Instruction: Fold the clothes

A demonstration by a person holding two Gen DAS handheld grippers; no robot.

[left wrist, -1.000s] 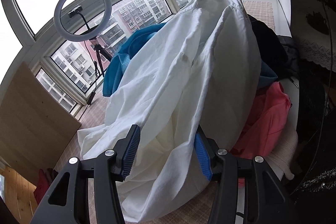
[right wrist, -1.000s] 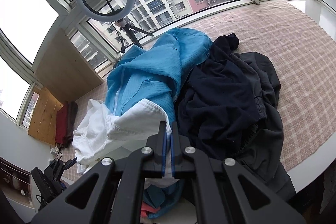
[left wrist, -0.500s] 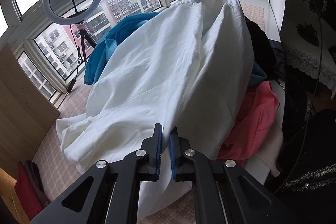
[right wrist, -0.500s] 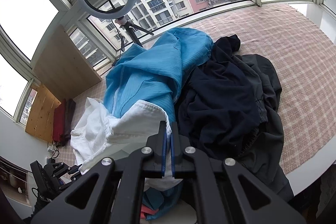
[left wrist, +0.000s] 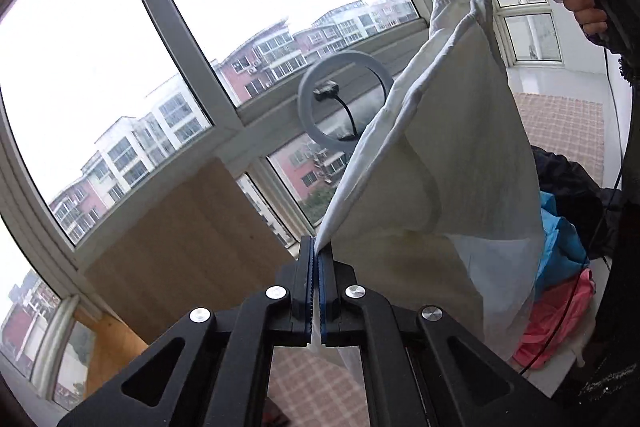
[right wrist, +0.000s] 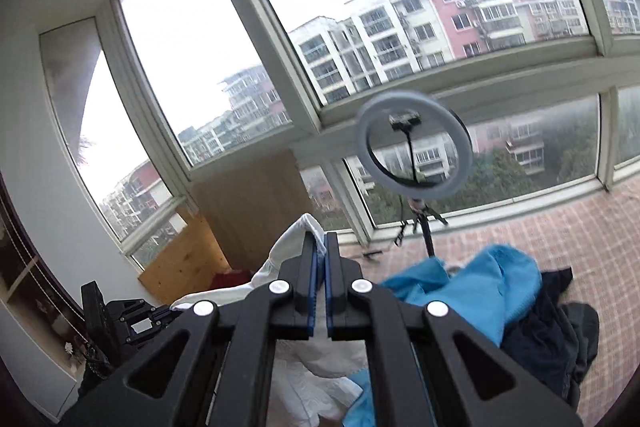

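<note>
Both tools, left tool (left wrist: 317,259) and right tool (right wrist: 320,259), clench white garment (left wrist: 452,163) edges, hoisting it above blue garment (right wrist: 480,287) to hang flat.

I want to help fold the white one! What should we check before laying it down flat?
1. Left gripper pinching the white garment: ok, shut on its edge.
2. Right gripper pinching it too: ok, white cloth sits between the fingers.
3. Garment lifted off the pile: ok, it hangs between the two grippers.
4. Garment hanging smooth: not ok, a fold sags in the middle.
5. Free spot to lay it: cannot tell; blue garment and dark garment cover part of the checked surface.
</note>
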